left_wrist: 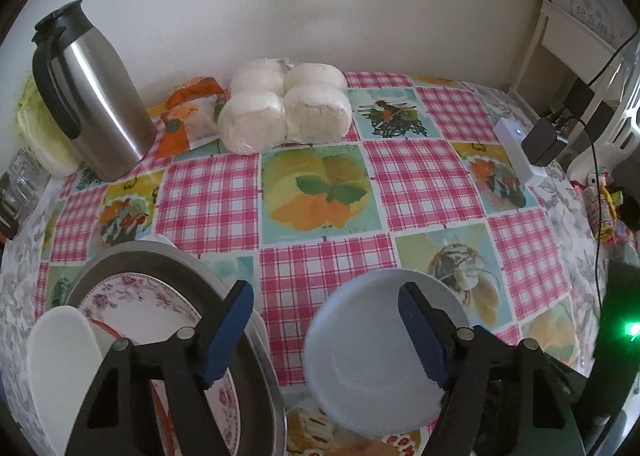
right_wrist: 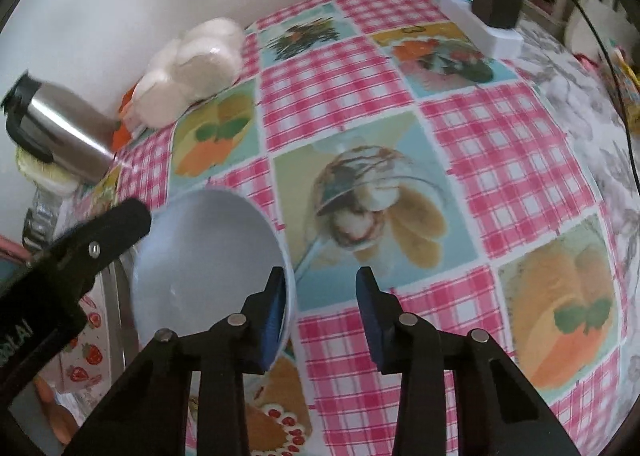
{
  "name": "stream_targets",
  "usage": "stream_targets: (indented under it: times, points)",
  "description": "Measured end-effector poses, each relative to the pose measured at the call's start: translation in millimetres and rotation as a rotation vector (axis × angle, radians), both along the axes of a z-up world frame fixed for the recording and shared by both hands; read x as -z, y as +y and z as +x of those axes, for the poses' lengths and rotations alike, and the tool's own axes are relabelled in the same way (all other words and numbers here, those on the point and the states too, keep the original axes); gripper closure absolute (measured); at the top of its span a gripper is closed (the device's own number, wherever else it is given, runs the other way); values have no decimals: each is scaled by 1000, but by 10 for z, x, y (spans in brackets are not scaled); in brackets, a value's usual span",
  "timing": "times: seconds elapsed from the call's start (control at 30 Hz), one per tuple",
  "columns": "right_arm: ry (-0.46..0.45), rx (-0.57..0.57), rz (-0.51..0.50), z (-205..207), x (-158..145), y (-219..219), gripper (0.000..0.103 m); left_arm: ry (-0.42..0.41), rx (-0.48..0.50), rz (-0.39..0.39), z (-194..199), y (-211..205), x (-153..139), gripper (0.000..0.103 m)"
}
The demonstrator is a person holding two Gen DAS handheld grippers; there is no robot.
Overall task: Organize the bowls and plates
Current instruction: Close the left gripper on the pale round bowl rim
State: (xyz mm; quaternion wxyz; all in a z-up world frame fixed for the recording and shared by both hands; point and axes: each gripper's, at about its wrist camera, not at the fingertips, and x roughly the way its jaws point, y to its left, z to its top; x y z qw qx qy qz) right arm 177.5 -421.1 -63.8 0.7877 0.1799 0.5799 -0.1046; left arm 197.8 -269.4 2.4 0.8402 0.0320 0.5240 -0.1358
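In the left wrist view, the left gripper [left_wrist: 326, 332] is seen wide apart, its right blue pad set inside a pale blue-white bowl [left_wrist: 368, 360] and its left pad over the rim of a grey metal tray [left_wrist: 256, 340]. Nothing is clamped between the pads; the bowl's near rim lies in the gap, and contact of the right pad with the bowl's inner wall cannot be told. On the tray a floral plate [left_wrist: 160, 296] is laid, with a white plate [left_wrist: 60, 368] tilted at its left edge.

In the right wrist view, the right gripper [right_wrist: 320, 320] is seen partly closed, with only the tablecloth [right_wrist: 500, 160] visible in the gap. Its left pad stands against the outer rim of the same bowl, just beside it; whether it touches cannot be told. The bowl is tilted and rests on the cloth just right of the tray. 1 finger of the left gripper is seen at the bowl's far left edge.

Farther back, 4 wrapped white rounds [left_wrist: 284, 108] are placed against the wall, with an orange packet [left_wrist: 188, 116] beside them and a steel thermos jug [left_wrist: 96, 92] to the left. A white power strip [left_wrist: 520, 152] with a black adapter is seen at the right.
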Motion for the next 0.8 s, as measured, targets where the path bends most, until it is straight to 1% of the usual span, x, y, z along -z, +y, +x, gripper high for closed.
stream_targets:
  times: [0.1, 0.27, 0.33, 0.4, 0.5, 0.57, 0.63, 0.67, 0.7, 0.8]
  points:
    - [9, 36, -29, -54, -37, -130, 66, 27, 15, -27, -11, -36, 34, 27]
    - [10, 92, -11, -122, -44, -315, 66, 62, 53, -27, -46, -159, 123, 29]
    - [11, 97, -16, -133, -44, -344, 66, 86, 78, -36, -69, -229, 178, 40]
    - [14, 98, -13, -147, -35, -360, 66, 111, 91, -34, -86, -290, 249, 43]
    - [16, 100, -10, -148, -21, -346, 66, 136, 98, -20, -97, -330, 333, 52]
    - [17, 98, -12, -149, -20, -334, 66, 149, 98, -22, -101, -336, 377, 56]
    - [19, 98, -3, -143, 6, -323, 66, 154, 98, -26, -108, -336, 394, 64]
    - [20, 98, 4, -136, 23, -312, 67, 157, 98, -28, -111, -331, 407, 66]
    - [22, 96, 14, -138, 34, -307, 68, 163, 99, -32, -112, -330, 427, 71]
    - [20, 81, 29, -135, 37, -263, 77, 167, 89, -20, -112, -316, 468, 82]
